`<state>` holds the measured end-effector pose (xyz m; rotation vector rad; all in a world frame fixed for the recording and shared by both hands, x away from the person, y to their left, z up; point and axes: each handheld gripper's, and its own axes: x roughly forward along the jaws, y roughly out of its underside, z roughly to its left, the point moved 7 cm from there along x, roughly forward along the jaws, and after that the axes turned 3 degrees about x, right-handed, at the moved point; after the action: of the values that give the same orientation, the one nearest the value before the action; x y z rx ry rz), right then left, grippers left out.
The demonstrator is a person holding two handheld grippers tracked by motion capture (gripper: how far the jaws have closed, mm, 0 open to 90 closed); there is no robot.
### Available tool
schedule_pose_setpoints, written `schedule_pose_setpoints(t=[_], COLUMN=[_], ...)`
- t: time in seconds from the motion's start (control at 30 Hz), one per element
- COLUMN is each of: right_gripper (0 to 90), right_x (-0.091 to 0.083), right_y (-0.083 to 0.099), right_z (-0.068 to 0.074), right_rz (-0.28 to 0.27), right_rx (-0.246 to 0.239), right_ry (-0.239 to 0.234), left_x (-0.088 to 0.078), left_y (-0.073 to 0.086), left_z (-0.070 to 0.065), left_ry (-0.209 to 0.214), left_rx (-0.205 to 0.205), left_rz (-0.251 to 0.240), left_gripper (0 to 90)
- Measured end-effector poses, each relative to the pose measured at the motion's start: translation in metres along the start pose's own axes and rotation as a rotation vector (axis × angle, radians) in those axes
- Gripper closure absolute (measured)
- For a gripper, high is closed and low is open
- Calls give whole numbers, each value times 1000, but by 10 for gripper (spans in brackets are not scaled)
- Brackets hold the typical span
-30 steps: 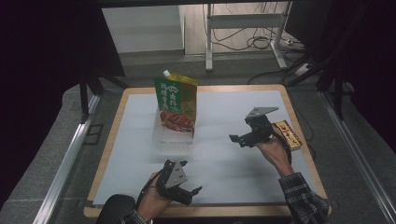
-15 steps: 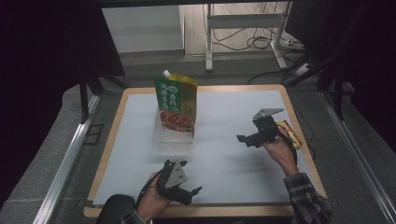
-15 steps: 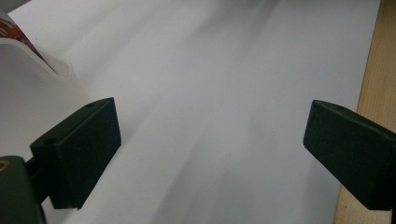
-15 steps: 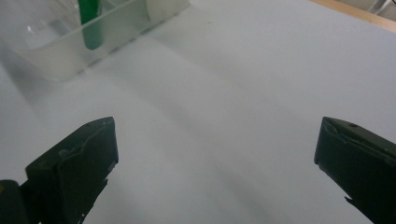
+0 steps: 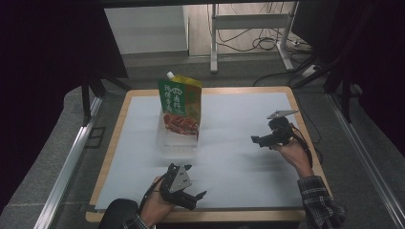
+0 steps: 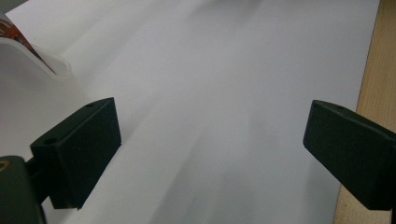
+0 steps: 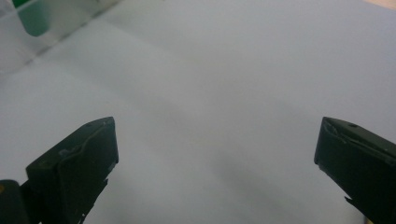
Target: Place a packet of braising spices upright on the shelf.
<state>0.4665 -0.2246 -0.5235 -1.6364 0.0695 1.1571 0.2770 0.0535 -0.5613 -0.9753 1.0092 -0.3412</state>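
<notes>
High view: right gripper [image 5: 256, 140] farther right than before, fingers apart.

High view looks forward and down over the whole bench [image 5: 143, 100]; each tongs camera skims close above its white sheet [image 6: 224, 93], seemingly toward the pouch [image 5: 180, 106].

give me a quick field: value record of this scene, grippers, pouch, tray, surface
left hand-held gripper: open, empty, low over the near edge of the sheet
right hand-held gripper: open, empty, over the right side of the sheet, pointing left toward the pouch
pouch: green and yellow, white spout on top, upright in the tray
tray: clear plastic, left of centre
surface: white sheet on a wooden board
contact: neither gripper touches the pouch or tray
</notes>
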Motion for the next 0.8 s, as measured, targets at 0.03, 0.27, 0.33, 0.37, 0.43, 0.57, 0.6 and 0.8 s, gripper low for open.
schedule_pose_setpoints(t=[0.03, 0.27, 0.33, 0.37, 0.43, 0.57, 0.6, 0.8], right_gripper=[0, 0, 0, 0, 0, 22, 22, 65], right_x=[0, -6, -9, -12, -15, -21, -21, -27], right_y=[0, 6, 7, 8, 10, 16, 16, 25], right_z=[0, -17, -23, -29, -36, -49, -49, -68], right_rz=[0, 16, 20, 20, 29, 46, 46, 57], right_rx=[0, 47, 59, 75, 79, 86, 86, 141], right_ry=[0, 17, 29, 52, 83, 144, 144, 194], left_x=[0, 0, 0, 0, 0, 0, 0, 1], left_y=[0, 0, 0, 0, 0, 1, 1, 1], left_z=[0, 0, 0, 0, 0, 0, 0, 0], left_ry=[0, 1, 0, 0, -1, -2, -2, -2], left_rx=[0, 3, 4, 4, 5, 7, 7, 10], left_rz=[0, 2, 3, 3, 4, 7, 7, 12], left_gripper=[40, 39, 40, 40, 40, 40, 40, 40])
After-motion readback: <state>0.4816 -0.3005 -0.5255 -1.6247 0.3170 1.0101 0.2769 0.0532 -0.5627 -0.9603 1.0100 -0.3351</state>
